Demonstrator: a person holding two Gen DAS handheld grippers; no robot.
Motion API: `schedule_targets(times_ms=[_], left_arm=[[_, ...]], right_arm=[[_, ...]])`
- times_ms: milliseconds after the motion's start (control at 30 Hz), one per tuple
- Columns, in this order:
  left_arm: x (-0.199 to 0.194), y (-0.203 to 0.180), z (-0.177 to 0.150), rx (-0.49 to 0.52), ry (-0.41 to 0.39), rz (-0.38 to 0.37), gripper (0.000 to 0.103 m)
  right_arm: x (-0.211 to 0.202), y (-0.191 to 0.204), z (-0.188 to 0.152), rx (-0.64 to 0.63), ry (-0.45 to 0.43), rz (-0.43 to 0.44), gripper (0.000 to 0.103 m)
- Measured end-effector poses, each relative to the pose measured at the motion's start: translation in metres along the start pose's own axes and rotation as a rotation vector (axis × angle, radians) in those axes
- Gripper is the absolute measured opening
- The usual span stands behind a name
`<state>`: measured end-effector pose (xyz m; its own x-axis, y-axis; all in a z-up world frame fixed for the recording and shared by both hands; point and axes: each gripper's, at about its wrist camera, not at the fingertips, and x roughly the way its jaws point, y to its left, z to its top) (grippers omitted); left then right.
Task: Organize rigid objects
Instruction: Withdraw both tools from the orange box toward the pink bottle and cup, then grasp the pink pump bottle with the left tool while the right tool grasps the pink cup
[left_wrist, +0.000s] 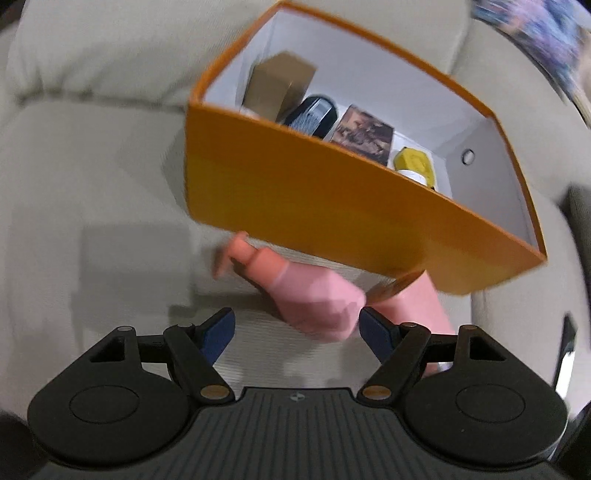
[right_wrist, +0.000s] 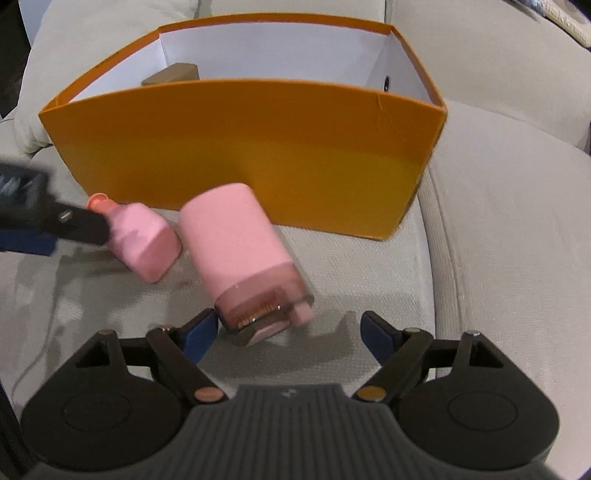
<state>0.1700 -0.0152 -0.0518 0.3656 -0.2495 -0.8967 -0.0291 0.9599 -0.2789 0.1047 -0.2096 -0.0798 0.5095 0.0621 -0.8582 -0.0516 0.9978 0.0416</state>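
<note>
Left wrist view. Left gripper (left_wrist: 297, 325) open, jaws spread wide, nothing held. Small pink bottle (left_wrist: 295, 291) lying on sofa cushion (left_wrist: 92, 177) directly ahead of jaws, base toward gripper, cap (left_wrist: 240, 251) pointing away and slightly left; long axis approx. in line w/ fingers, base just entering the gap. Orange box (left_wrist: 314, 192) beyond, its near wall just past the cap. Inside box, visible count: 1 brown carton (left_wrist: 277, 85), 1 dark oval item (left_wrist: 314, 114), 1 brown printed pack (left_wrist: 362, 133), 1 yellow-capped item (left_wrist: 413, 162); anything lower hidden by wall. Second pink thing at right edge, partly hidden under box corner.

Right wrist view. Right gripper (right_wrist: 288, 332) open, jaws wide apart, empty. Large pink bottle (right_wrist: 240, 251) lying on cushion just ahead, slightly left of centre; pump end (right_wrist: 266, 321) toward gripper, touching or nearly touching left finger pad, cannot tell which; long axis running away toward box front and tilted left. Small pink bottle left of it, near but apart. Left gripper's finger entering from left edge, beside small bottle. Box front wall behind both.

Count outside box: 2 pink bottles, 1 per gripper. Judgement: each gripper nearest its own bottle; end-on lie suggests closing across the body width.
</note>
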Motion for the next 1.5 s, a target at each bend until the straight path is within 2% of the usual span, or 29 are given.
schedule_targets(times_ms=[100, 233, 467, 567, 800, 867, 933, 1033, 1067, 1133, 1267, 1333, 1500], left_arm=[[0.011, 0.001, 0.003, -0.087, 0.002, 0.010, 0.090], [0.021, 0.004, 0.008, -0.145, -0.007, 0.008, 0.092], [0.034, 0.004, 0.012, -0.161, 0.010, 0.028, 0.095], [0.032, -0.005, 0.008, -0.078, -0.010, 0.090, 0.103], [0.013, -0.018, -0.002, 0.176, -0.034, 0.254, 0.103], [0.012, -0.011, -0.005, 0.230, -0.002, 0.337, 0.088], [0.009, 0.004, -0.008, 0.217, 0.035, 0.311, 0.087], [0.002, 0.026, -0.009, 0.099, 0.062, 0.224, 0.086], [0.002, 0.032, -0.010, 0.051, 0.077, 0.183, 0.089], [0.002, 0.037, -0.012, -0.001, 0.085, 0.148, 0.092], [0.009, 0.035, -0.020, 0.006, 0.086, 0.129, 0.092], [0.014, 0.041, -0.025, -0.028, 0.106, 0.077, 0.092], [0.003, 0.044, -0.028, -0.055, 0.076, -0.022, 0.091]], right_arm=[[0.000, 0.002, -0.002, -0.016, 0.000, 0.004, 0.084], [0.001, 0.002, -0.002, -0.019, 0.003, 0.015, 0.084], [0.004, -0.005, 0.001, 0.005, 0.015, 0.032, 0.084], [0.003, -0.005, 0.001, -0.002, 0.015, 0.025, 0.084], [0.000, 0.000, 0.004, -0.032, 0.015, 0.002, 0.085], [-0.002, 0.001, 0.005, -0.036, 0.012, 0.006, 0.085], [-0.004, 0.002, 0.006, -0.040, 0.009, 0.007, 0.085], [-0.006, 0.005, 0.008, -0.046, 0.002, 0.008, 0.085], [-0.006, 0.005, 0.008, -0.047, 0.001, 0.009, 0.085], [-0.005, 0.007, 0.009, -0.048, 0.002, 0.006, 0.085], [-0.010, 0.011, 0.008, -0.050, -0.007, 0.020, 0.085], [-0.013, 0.015, 0.005, -0.068, -0.015, 0.019, 0.085], [-0.014, 0.019, 0.002, -0.088, -0.016, 0.017, 0.086]])
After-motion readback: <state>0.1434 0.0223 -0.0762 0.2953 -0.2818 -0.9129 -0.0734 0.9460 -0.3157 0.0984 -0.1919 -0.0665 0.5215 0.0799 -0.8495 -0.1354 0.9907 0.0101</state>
